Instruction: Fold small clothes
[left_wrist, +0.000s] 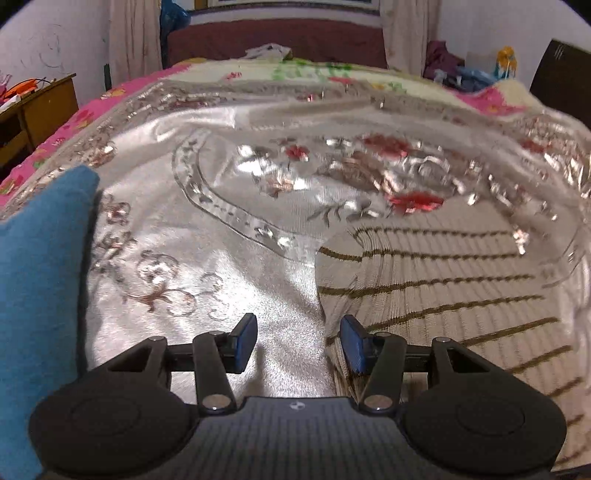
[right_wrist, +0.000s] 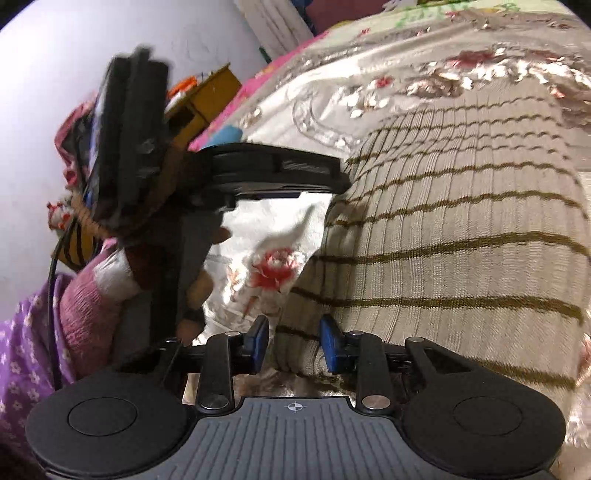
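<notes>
One striped garment (left_wrist: 443, 280) lies flat, stripes crossing its length.

Right gripper (right_wrist: 293, 345) pads astride striped knit garment (right_wrist: 461, 236) edge, floral satin bedspread (right_wrist: 406, 59) beneath

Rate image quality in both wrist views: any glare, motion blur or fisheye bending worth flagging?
Left wrist view: strong glare on the shiny silver floral bedspread, its embroidery smeared by motion blur, room edges bowed. Right wrist view: the beige ribbed garment with brown stripes bulges from fisheye; the other black handheld gripper is blurred.
</notes>
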